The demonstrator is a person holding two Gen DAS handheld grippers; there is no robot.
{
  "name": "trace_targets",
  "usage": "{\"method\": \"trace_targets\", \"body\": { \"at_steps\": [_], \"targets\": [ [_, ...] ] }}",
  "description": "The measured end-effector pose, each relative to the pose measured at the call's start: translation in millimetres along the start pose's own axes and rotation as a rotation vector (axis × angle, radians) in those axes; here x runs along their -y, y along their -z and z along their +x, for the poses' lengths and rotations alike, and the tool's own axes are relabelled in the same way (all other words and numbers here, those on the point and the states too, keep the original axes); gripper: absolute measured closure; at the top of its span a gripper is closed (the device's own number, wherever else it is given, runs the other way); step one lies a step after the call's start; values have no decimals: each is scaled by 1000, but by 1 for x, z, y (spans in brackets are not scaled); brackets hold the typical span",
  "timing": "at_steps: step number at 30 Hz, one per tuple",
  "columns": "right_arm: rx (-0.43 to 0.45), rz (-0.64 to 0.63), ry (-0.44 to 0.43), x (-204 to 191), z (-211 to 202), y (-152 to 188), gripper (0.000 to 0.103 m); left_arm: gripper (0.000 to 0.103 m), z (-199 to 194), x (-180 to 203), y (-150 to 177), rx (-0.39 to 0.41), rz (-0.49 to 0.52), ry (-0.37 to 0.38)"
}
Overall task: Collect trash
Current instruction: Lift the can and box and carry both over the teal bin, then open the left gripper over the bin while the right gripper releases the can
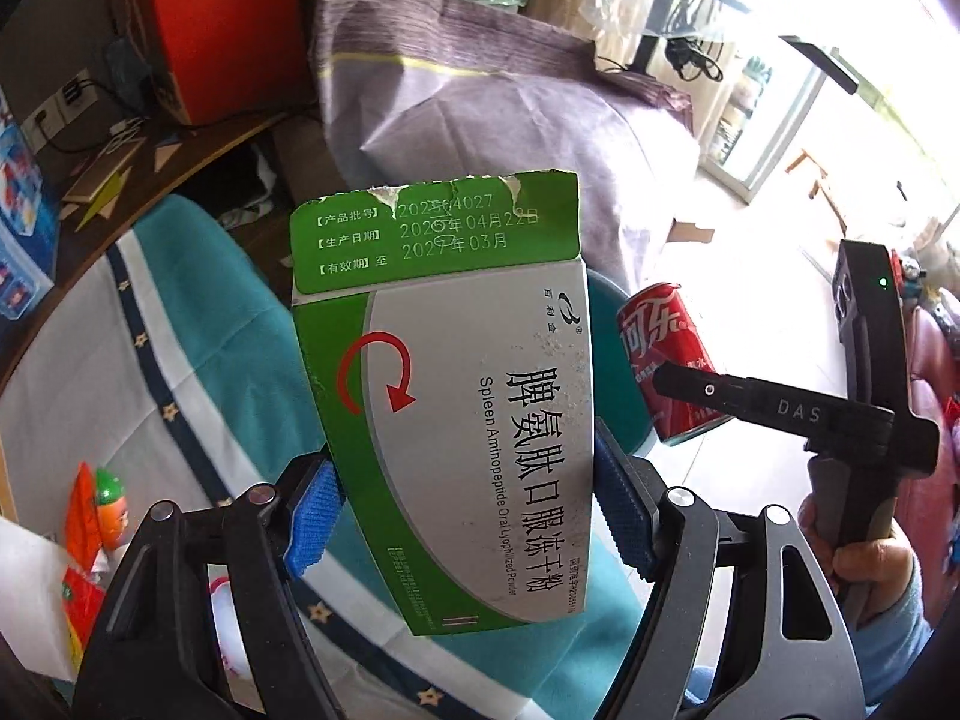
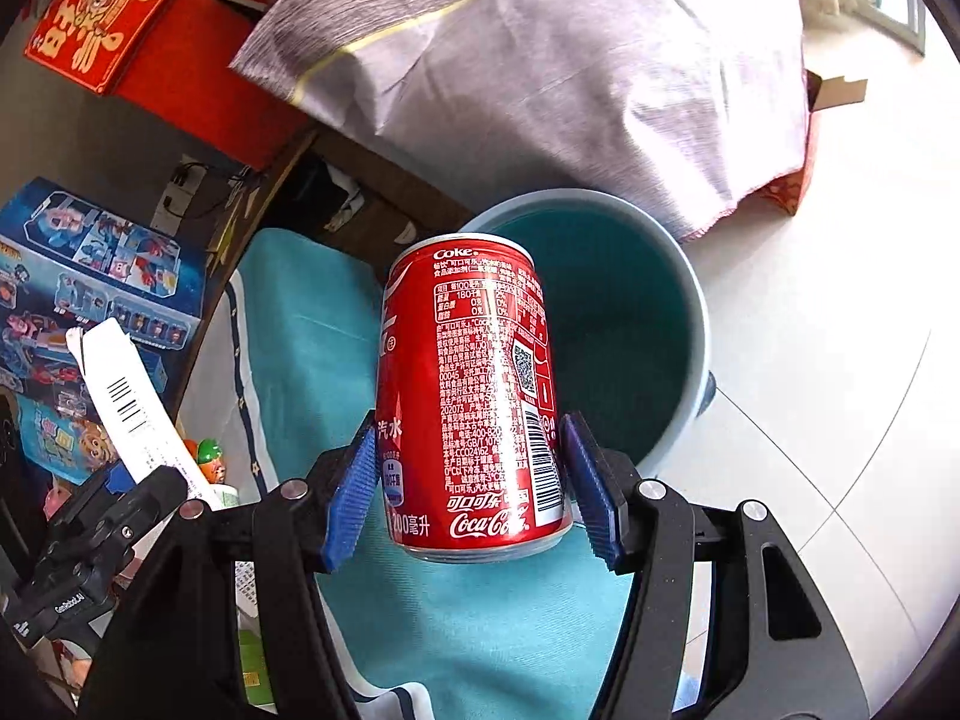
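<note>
My left gripper [image 1: 468,510] is shut on a green and silver medicine box [image 1: 462,396] with a torn top flap, held in the air over a teal cloth. My right gripper [image 2: 468,498] is shut on a red Coca-Cola can [image 2: 468,396], held above the near rim of a round blue bin [image 2: 690,312] that looks empty inside. In the left wrist view the can [image 1: 666,360] and the right gripper's black body [image 1: 780,408] show at the right of the box. In the right wrist view the box's white edge [image 2: 132,408] and the left gripper [image 2: 90,546] show at the lower left.
A teal and white cloth [image 2: 312,324] covers the surface under both grippers. A large lilac sack [image 2: 570,72] leans behind the bin. Red boxes [image 2: 180,60] and a blue toy box [image 2: 78,300] stand at the left. Small toys [image 1: 108,510] lie on the cloth. White tile floor [image 2: 810,360] is at the right.
</note>
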State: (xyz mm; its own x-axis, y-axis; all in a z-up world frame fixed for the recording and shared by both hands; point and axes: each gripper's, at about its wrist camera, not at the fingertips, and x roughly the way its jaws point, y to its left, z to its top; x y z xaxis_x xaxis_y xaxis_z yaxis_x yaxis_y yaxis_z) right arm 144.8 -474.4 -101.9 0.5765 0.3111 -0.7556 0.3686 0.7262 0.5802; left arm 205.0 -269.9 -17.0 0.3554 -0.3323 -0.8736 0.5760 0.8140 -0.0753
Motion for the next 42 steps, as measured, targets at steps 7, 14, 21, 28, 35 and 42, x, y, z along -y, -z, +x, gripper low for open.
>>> {"method": "trace_targets", "body": {
  "at_steps": [7, 14, 21, 28, 35, 42],
  "targets": [
    [-25, 49, 45, 30, 12, -19, 46, 28, 73, 27, -27, -94, 33, 31],
    [-66, 44, 63, 33, 29, -37, 46, 25, 118, 28, -40, -189, 15, 31],
    [-98, 13, 66, 26, 39, -45, 46, 20, 111, 13, -38, -179, -38, 27],
    [-132, 1, 74, 22, 51, -41, 45, 11, 92, 3, -31, -153, -96, 17],
    [-151, 2, 67, 12, 52, -30, 28, 6, 70, -12, -15, -144, -137, -16],
    [-147, -18, 76, -2, 43, -11, 26, 5, 42, -28, 10, -128, -170, -27]
  ]
}}
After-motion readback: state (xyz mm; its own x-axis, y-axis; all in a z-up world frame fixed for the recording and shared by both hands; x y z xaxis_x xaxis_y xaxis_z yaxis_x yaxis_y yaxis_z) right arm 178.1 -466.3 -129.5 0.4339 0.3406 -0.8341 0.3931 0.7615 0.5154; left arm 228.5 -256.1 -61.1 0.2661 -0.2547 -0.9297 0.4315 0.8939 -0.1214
